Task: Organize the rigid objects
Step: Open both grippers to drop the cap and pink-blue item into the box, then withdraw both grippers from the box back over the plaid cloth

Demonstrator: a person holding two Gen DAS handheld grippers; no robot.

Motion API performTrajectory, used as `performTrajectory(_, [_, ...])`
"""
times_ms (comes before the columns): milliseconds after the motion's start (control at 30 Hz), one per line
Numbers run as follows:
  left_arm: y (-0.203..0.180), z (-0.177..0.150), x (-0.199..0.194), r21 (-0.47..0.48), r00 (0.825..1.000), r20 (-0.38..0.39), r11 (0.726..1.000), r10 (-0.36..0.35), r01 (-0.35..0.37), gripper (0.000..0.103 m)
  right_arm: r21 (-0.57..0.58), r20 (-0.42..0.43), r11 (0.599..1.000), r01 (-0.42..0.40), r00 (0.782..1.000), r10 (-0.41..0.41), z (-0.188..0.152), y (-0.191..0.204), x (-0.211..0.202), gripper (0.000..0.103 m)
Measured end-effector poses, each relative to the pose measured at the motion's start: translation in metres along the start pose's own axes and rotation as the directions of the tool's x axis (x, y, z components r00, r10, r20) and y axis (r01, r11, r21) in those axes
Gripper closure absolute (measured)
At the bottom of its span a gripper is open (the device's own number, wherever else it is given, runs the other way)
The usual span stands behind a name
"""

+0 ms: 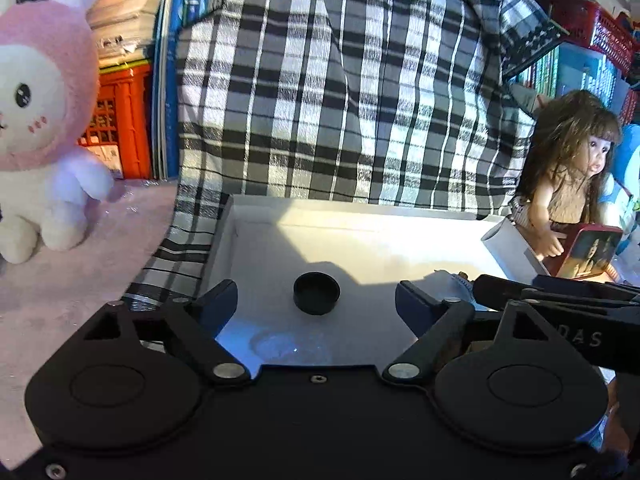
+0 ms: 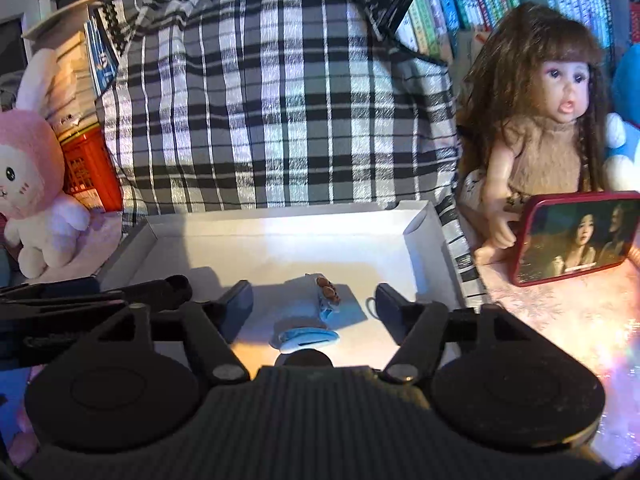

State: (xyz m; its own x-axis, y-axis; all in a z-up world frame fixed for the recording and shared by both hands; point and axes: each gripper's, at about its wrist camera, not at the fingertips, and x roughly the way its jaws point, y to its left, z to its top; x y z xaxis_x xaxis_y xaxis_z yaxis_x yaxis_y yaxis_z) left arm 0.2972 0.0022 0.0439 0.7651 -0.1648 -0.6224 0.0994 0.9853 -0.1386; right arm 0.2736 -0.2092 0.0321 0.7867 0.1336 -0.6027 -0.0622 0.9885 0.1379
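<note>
Black cap (image 1: 316, 294) in white box (image 1: 360, 210); perhaps figurine (image 2: 316, 312).

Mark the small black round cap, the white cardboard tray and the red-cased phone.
small black round cap (image 1: 316, 293), left wrist view, top face.
white cardboard tray (image 2: 276, 216), right wrist view, far wall.
red-cased phone (image 2: 576, 238), right wrist view, screen centre.

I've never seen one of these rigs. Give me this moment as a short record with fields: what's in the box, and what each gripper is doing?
container: shallow white box in front of a plaid-covered bundle
in box: small black round cap; light blue object with brown bits
left gripper: open, cap between its fingers, not gripped
right gripper: open, around the blue object
bystanders: pink plush bunny, doll, red phone
</note>
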Motion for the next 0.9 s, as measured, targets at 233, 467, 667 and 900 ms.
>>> performTrajectory(233, [0.003,-0.004,-0.037,-0.012,1.0,0.03,1.0,-0.001,0.001,0.015,0.005,0.042,1.0,0.006,0.999,-0.006,-0.003,-0.003,-0.033,0.012])
performTrajectory(467, [0.002,-0.025,-0.073,-0.003,0.998,0.06,1.0,-0.02,0.02,0.014,0.014,0.062,1.0,0.011,0.998,-0.012,-0.025,-0.004,-0.062,0.003])
performTrajectory(667, [-0.002,-0.052,-0.097,0.025,0.997,0.078,0.999,-0.028,0.026,0.014,0.012,0.054,1.0,0.01,0.998,-0.011,-0.053,-0.002,-0.082,0.002])
performTrajectory(900, [-0.011,-0.085,-0.116,0.096,0.996,0.09,0.995,0.006,-0.015,0.014,-0.012,0.044,1.0,0.02,0.999,-0.019,-0.081,-0.001,-0.101,0.0])
